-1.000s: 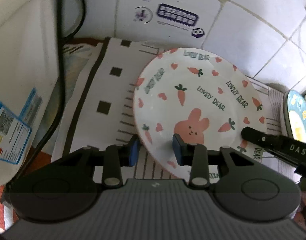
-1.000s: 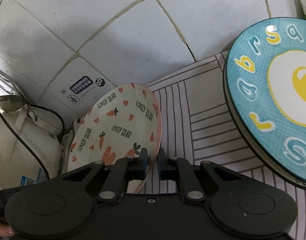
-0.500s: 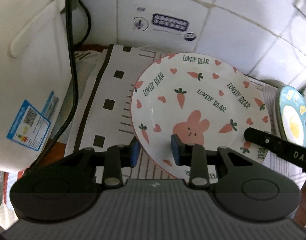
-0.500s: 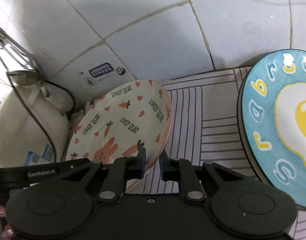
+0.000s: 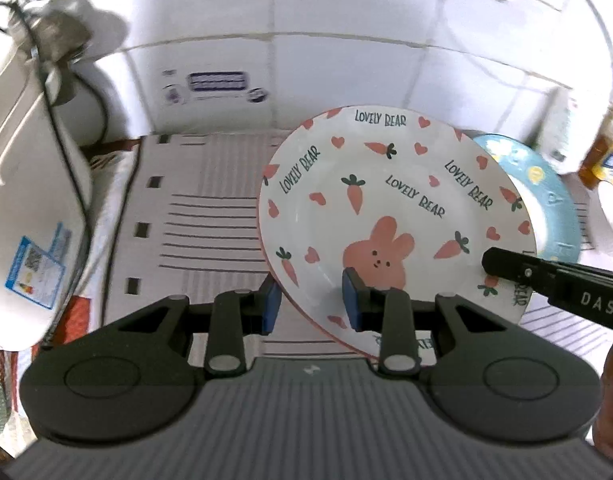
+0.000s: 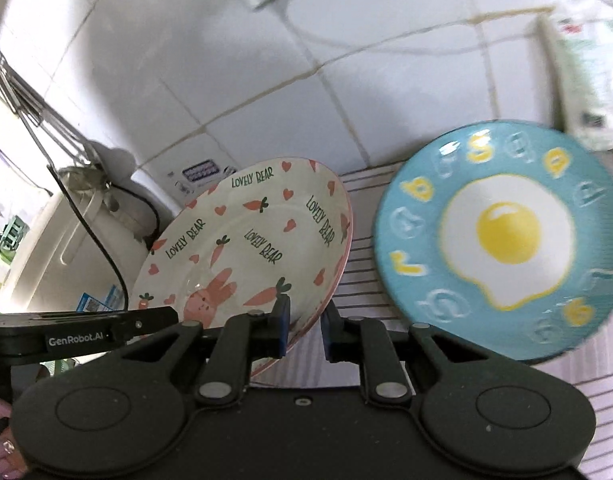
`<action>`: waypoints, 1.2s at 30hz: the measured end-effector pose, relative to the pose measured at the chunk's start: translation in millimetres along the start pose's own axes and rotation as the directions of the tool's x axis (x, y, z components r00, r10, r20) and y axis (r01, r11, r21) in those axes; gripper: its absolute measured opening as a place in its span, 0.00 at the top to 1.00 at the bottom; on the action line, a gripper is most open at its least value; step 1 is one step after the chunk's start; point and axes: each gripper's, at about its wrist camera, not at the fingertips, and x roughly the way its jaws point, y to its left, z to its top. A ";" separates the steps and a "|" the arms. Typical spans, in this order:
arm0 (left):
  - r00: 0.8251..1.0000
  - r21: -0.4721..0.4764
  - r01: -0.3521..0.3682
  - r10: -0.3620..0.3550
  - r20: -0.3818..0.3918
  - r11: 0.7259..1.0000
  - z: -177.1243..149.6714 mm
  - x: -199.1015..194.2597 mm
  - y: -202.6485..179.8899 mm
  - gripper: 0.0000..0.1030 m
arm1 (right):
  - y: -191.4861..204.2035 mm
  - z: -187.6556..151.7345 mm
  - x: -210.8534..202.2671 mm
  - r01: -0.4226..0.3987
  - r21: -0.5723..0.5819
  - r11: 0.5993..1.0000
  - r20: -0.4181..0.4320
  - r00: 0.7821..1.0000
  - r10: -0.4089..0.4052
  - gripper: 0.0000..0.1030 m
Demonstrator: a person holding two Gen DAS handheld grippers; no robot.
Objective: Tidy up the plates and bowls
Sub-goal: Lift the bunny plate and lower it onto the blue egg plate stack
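Note:
A white "Lovely Bear" plate with a pink rabbit and carrots is lifted and tilted above the striped cloth. My left gripper is shut on its near-left rim. My right gripper is shut on its right rim; the plate rises to the left of it. A blue plate with a fried-egg design lies on the cloth to the right, and shows behind the bear plate in the left wrist view.
A white rice cooker with a black cord stands at the left. A tiled wall is close behind. Bottles and packets stand at the far right. The right gripper's body reaches in from the right.
Both grippers have lifted the bear plate off the cloth and moved it right, toward the blue plate. Its left side now hangs above the cloth.

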 end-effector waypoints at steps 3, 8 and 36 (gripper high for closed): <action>1.000 0.026 0.022 -0.022 0.005 0.999 1.9 -5.1 -18.7 0.70 | -10.9 1.6 -20.6 0.021 -0.003 1.000 0.024 1.000 -0.021 0.80; 0.998 0.067 0.056 -0.056 0.007 0.996 6.6 -7.2 -45.9 0.70 | -29.4 3.9 -48.5 0.026 0.012 1.000 0.055 0.998 -0.027 0.78; 0.991 0.045 0.030 -0.024 -0.134 0.999 28.2 61.1 -146.1 0.70 | -132.7 22.9 -70.5 0.112 0.110 0.988 -0.051 0.993 -0.107 0.77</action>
